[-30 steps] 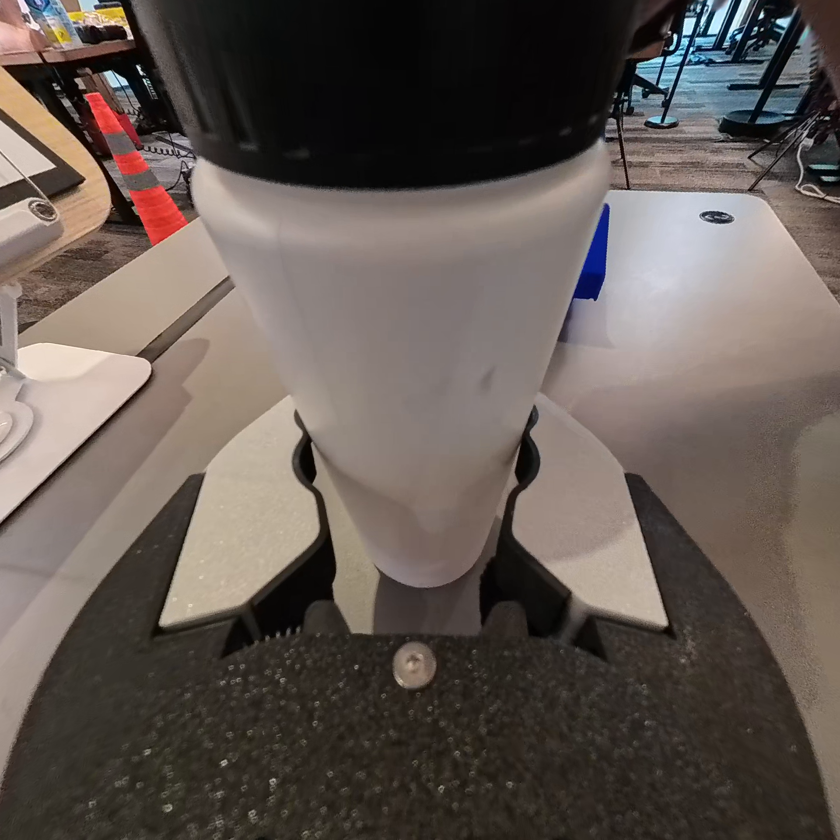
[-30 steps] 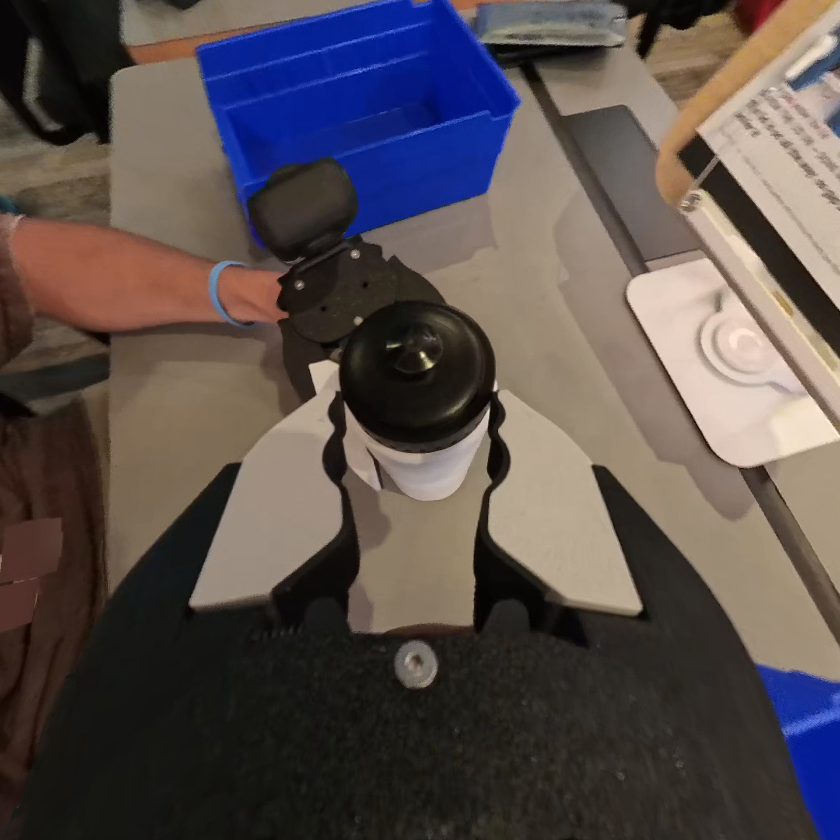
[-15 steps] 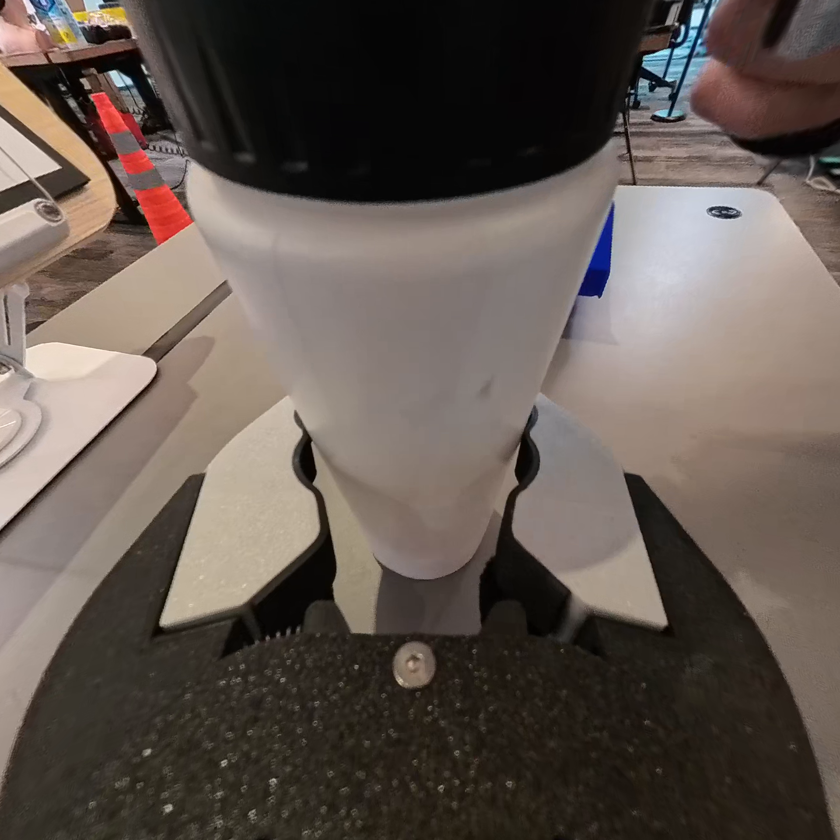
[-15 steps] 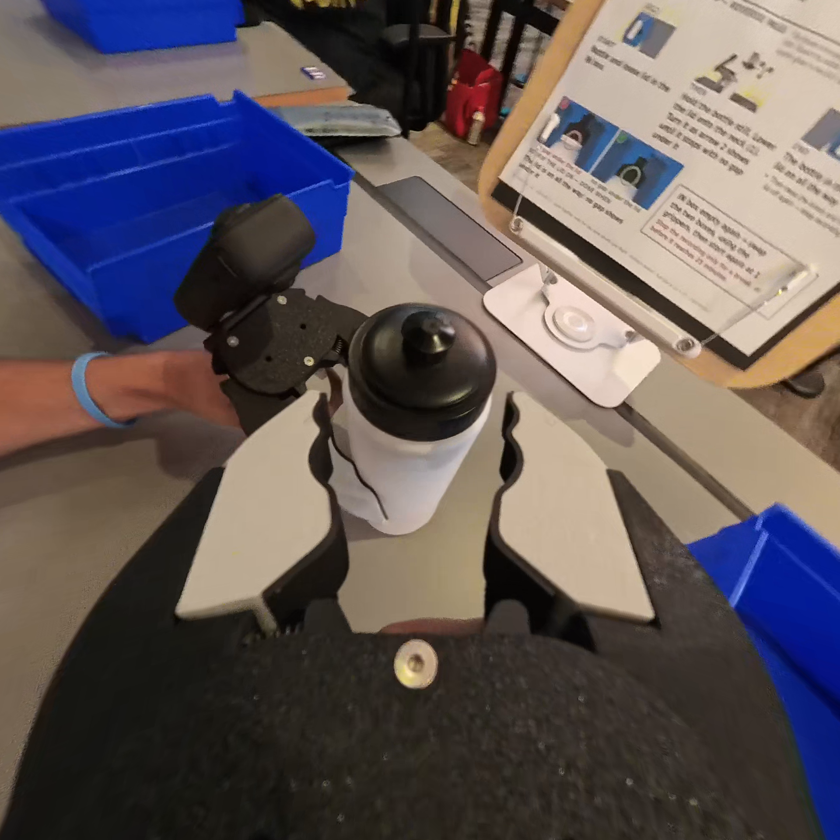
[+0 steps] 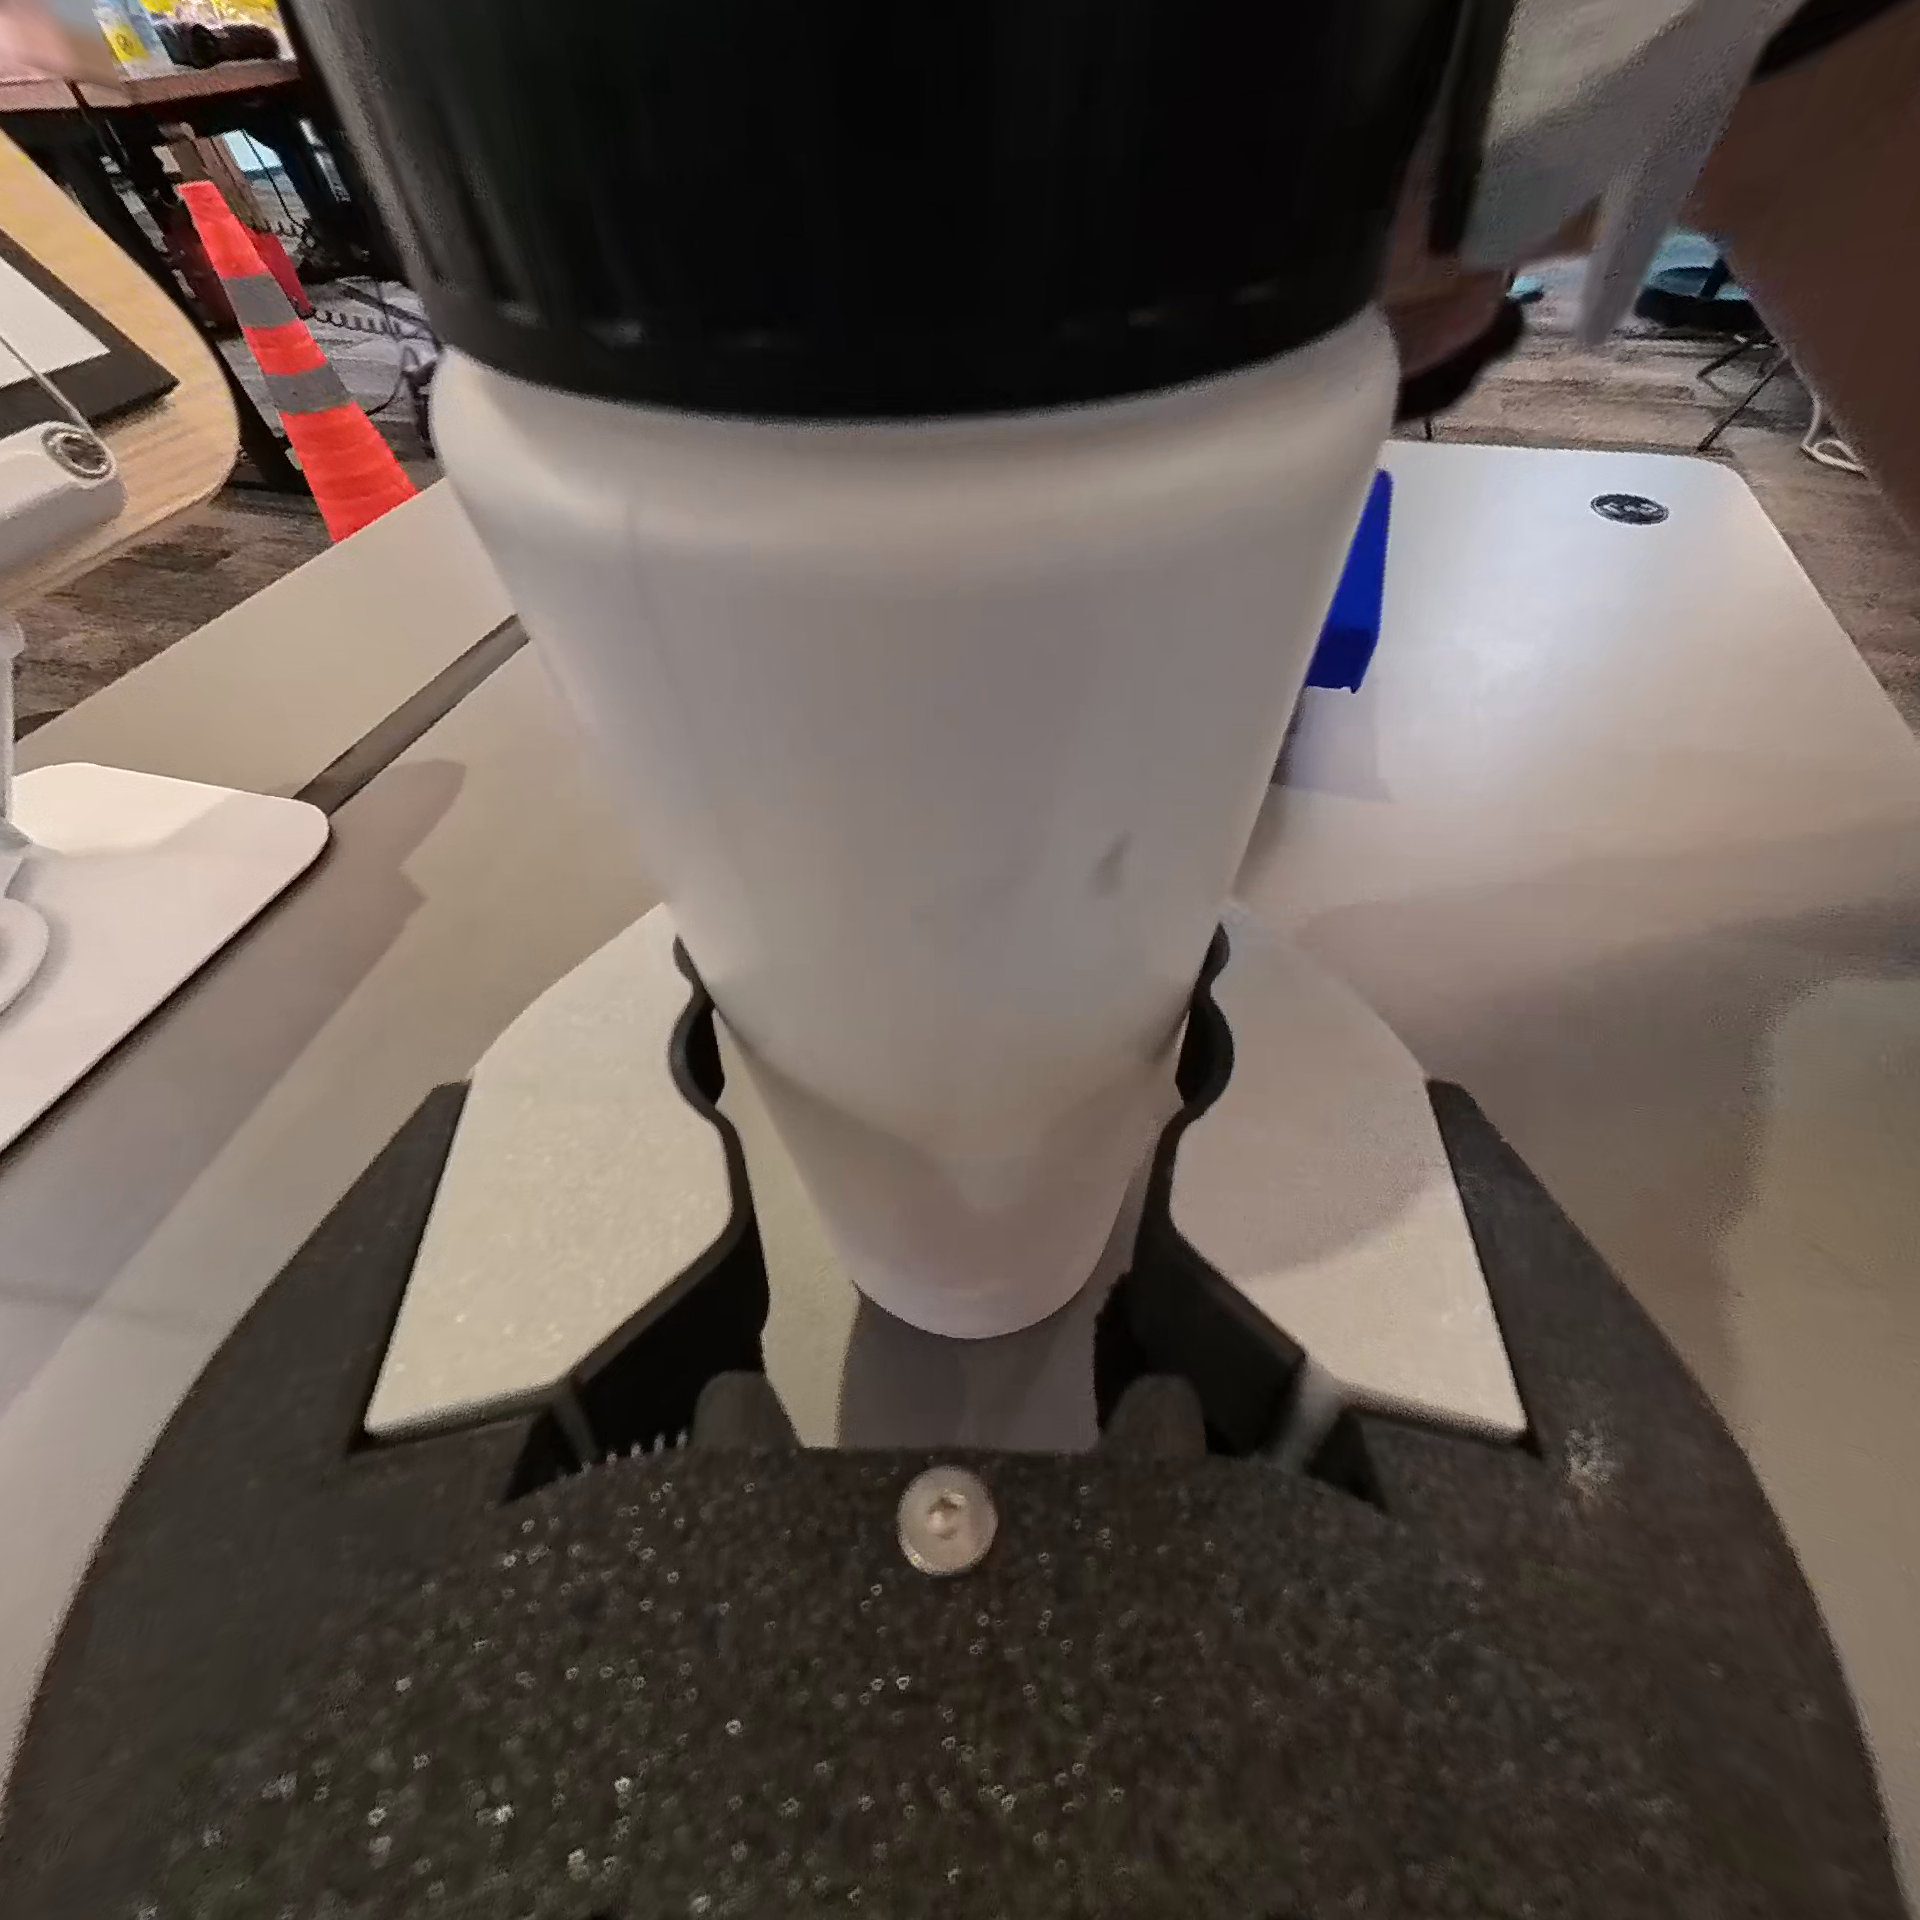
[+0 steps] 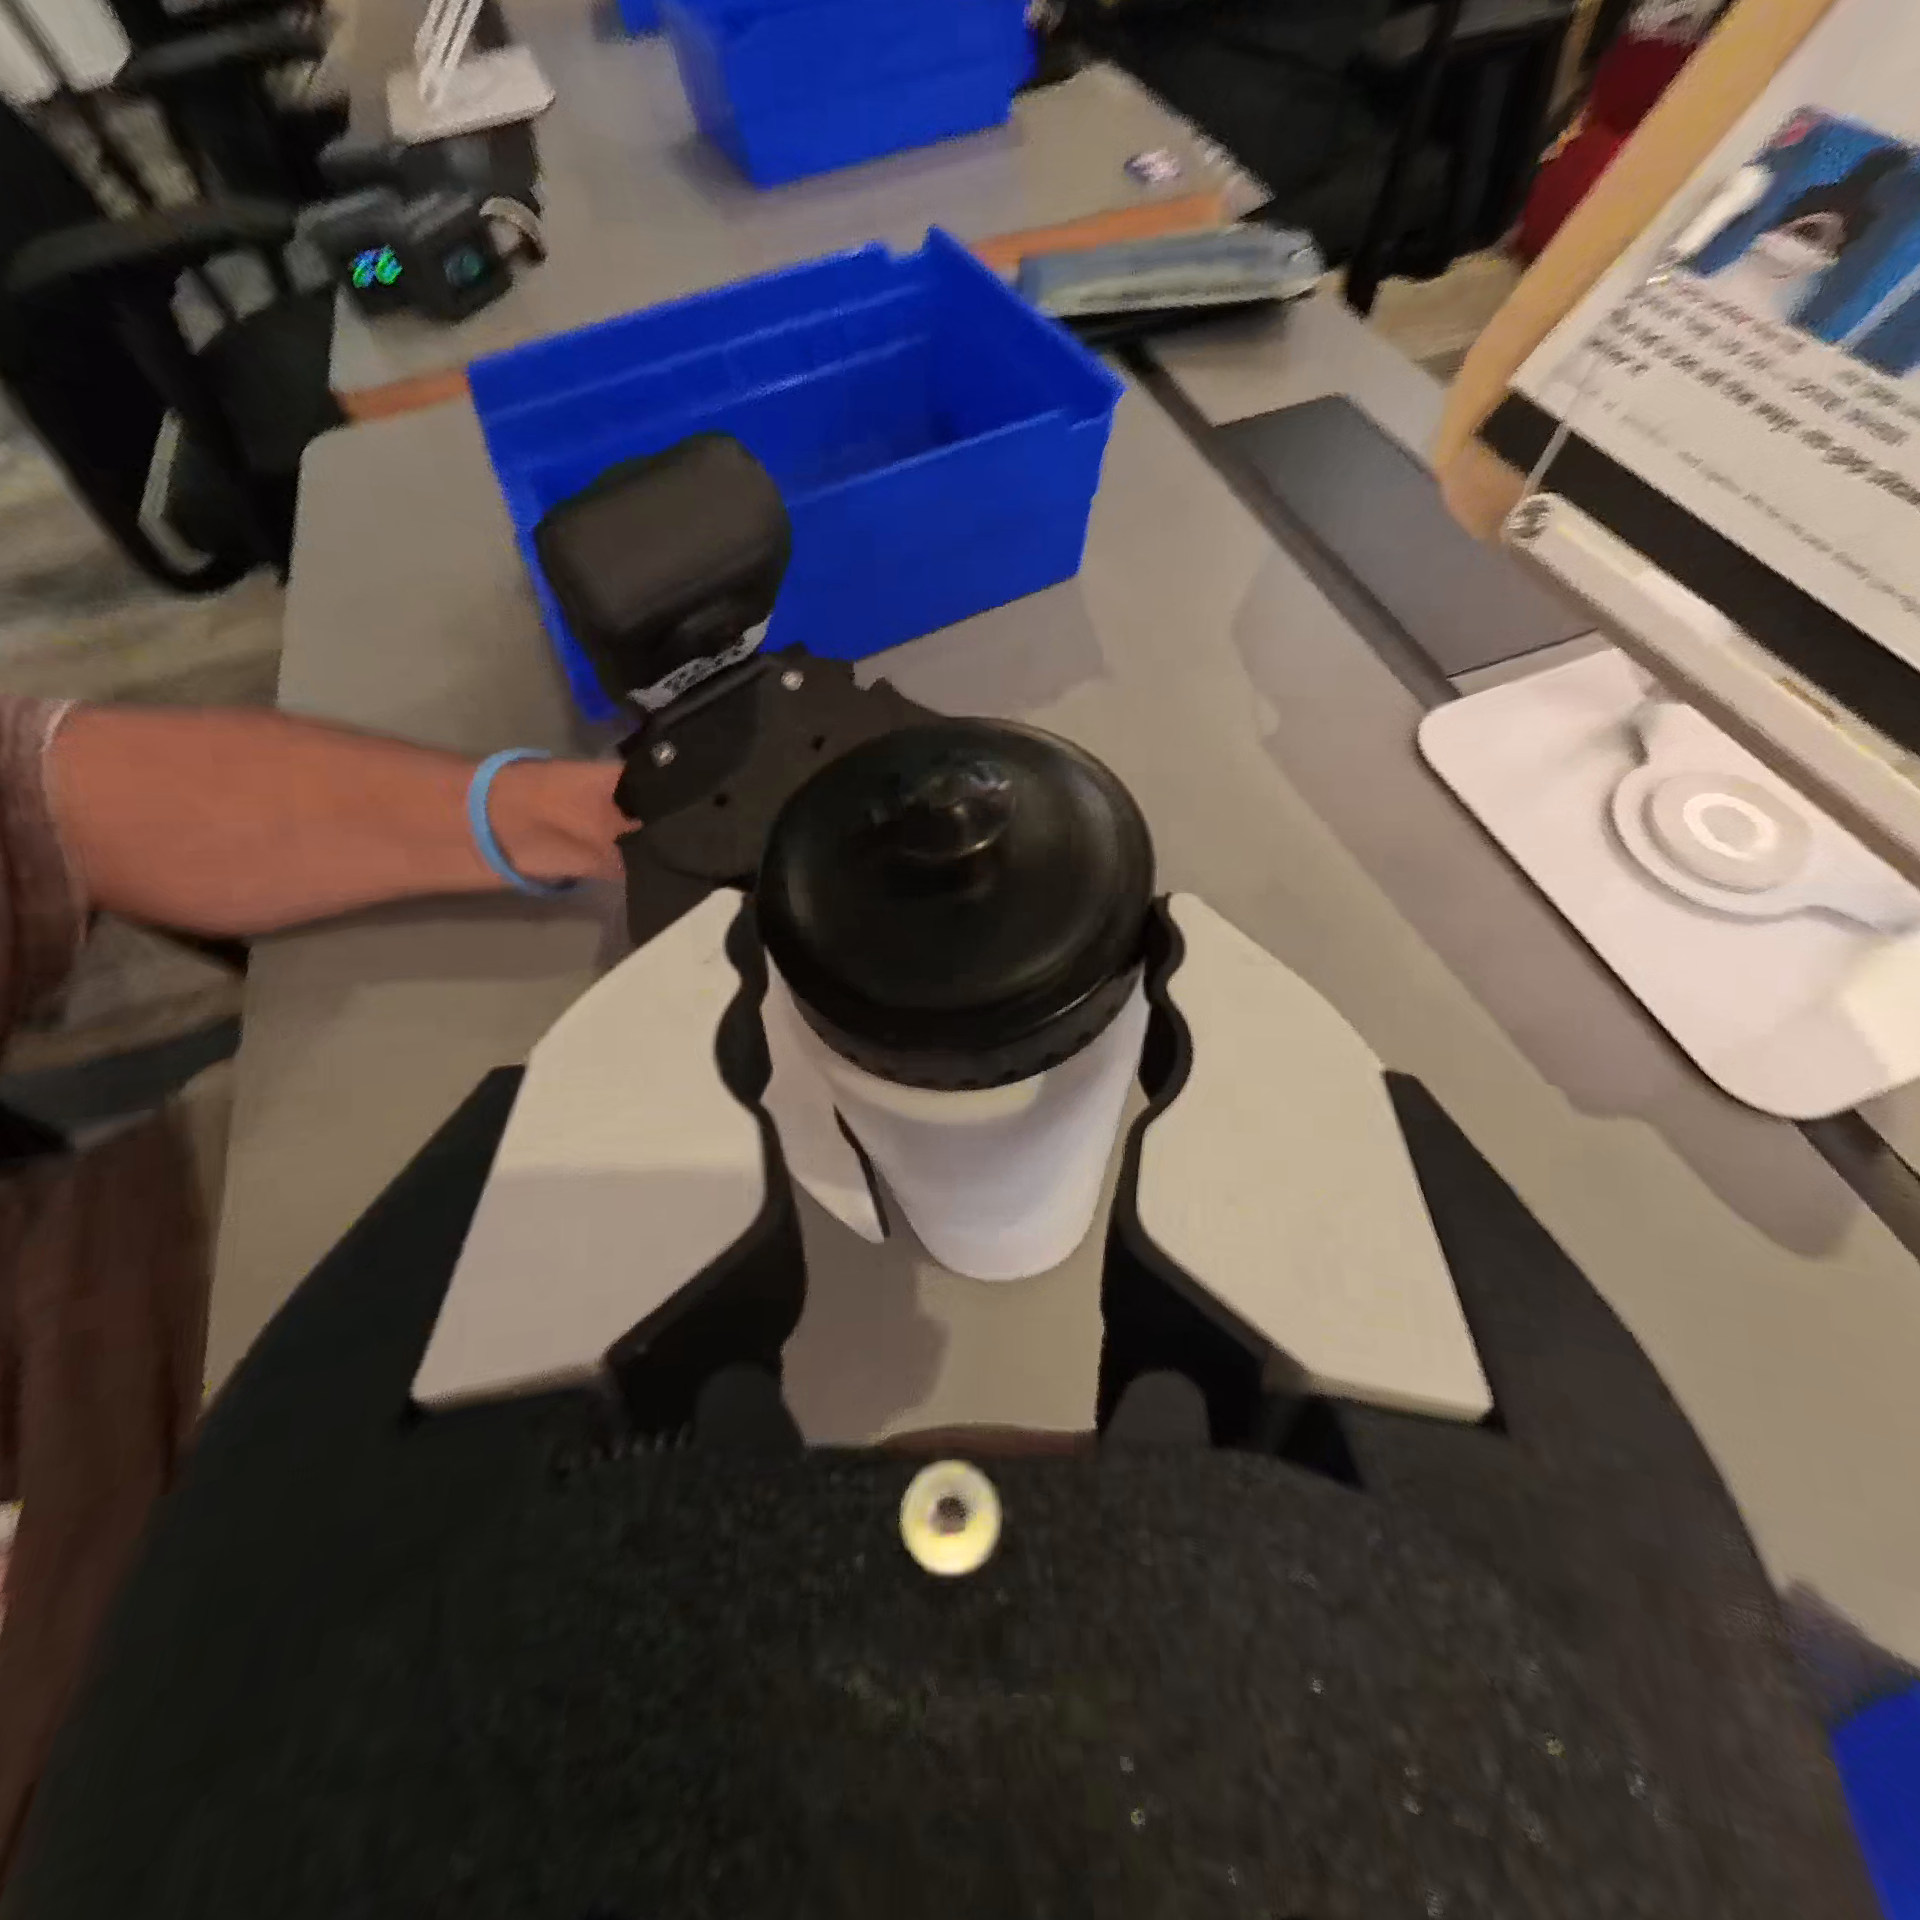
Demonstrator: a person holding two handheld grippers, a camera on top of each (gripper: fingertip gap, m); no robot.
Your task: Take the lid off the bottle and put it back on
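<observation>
While bottle (image 6: 977,1174) stands mid-table (image 6: 1247,727) | blue bin (image 6: 810,436) behind (near)

The worktop (image 6: 1195,665) was a smooth grey surface with a dark seam running along it. A blue bin (image 6: 800,436) stood on it, and a second blue bin (image 6: 842,83) sat on another grey table behind. At one side a white stand base (image 6: 1683,894) carried a wood-edged board with a printed sheet (image 6: 1756,374). Beyond the worktop's far edge lay brownish patterned carpet (image 5: 1600,384), where an orange traffic cone (image 5: 301,384) with grey bands stood near dark table legs. The light was soft and even.
</observation>
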